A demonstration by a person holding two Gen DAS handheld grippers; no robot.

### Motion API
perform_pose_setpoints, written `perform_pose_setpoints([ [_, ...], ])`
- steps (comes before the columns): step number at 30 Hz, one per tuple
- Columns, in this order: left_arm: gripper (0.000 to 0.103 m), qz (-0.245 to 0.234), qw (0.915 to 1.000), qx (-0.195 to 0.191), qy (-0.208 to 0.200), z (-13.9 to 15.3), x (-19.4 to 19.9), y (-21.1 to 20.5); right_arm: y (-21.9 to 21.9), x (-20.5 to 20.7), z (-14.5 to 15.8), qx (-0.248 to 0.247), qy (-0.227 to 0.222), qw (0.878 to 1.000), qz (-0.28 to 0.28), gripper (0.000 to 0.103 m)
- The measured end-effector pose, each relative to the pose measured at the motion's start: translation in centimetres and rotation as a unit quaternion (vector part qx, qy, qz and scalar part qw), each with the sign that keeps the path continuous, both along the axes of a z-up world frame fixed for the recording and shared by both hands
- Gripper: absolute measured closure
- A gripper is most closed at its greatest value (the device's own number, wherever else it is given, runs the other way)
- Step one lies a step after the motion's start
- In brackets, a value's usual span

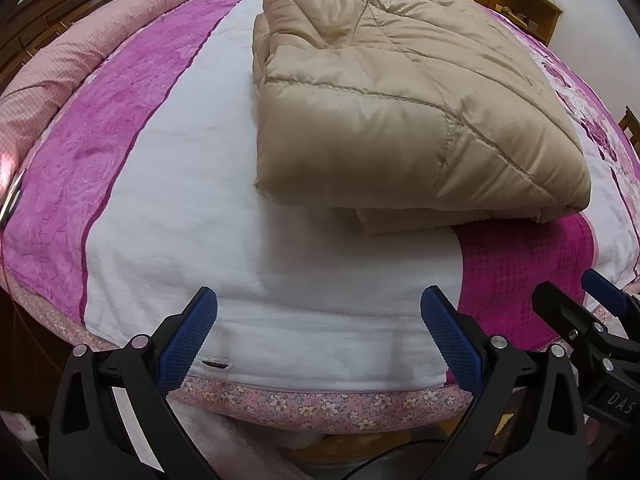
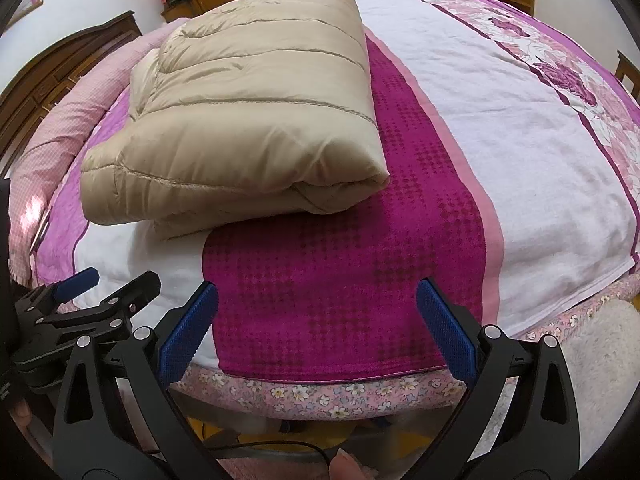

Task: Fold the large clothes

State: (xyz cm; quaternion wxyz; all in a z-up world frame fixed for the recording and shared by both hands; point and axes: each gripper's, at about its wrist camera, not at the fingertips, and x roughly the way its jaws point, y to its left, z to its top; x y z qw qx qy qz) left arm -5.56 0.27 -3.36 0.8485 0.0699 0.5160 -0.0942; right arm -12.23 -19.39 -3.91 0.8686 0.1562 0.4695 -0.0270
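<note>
I see the bed (image 1: 168, 184) filling both views, covered by a white and pink spread, with a magenta towel (image 2: 344, 280) running as a strip from the near edge away from me. On it, well ahead of both tools, lies the jacket (image 1: 400, 100), a beige padded one already folded into a thick bundle. Its long axis runs away from me, up the bed, and its near end partly overlaps the towel. From the left gripper (image 1: 318, 334) the bundle lies ahead and slightly right; from the right gripper (image 2: 316, 330) it lies ahead and to the left. I judge the left one a little nearer in line with it, though neither is close.

Both grippers hover at the near edge of the bed, side by side, each with its blue pads spread wide and nothing held between them. The fold looks nearly complete to me; if another tuck is wanted, I would have to reach forward over the bare spread first.
</note>
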Motion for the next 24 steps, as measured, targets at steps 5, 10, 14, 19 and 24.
perform_pose_setpoints([
  [5, 0.006, -0.002, 1.0, 0.001, 0.0, -0.01, -0.19, -0.02, 0.16, -0.05, 0.0, -0.001, 0.0, 1.0, 0.001, 0.005],
  [10, 0.006, -0.004, 1.0, 0.001, 0.001, 0.05, -0.24, -0.11, 0.22, -0.06, -0.01, 0.0, -0.001, 1.0, 0.0, 0.005],
  [14, 0.006, -0.006, 1.0, 0.002, 0.002, -0.02, -0.28, -0.21, 0.33, -0.11, -0.04, 0.001, 0.0, 1.0, 0.001, 0.005],
  [19, 0.006, -0.006, 1.0, 0.005, 0.004, -0.09, -0.17, -0.22, 0.52, -0.16, -0.08, 0.004, 0.001, 1.0, 0.001, 0.005],
  [24, 0.006, -0.005, 1.0, 0.004, 0.006, -0.17, -0.08, -0.27, 0.64, -0.13, -0.11, 0.004, 0.002, 1.0, 0.001, 0.005],
])
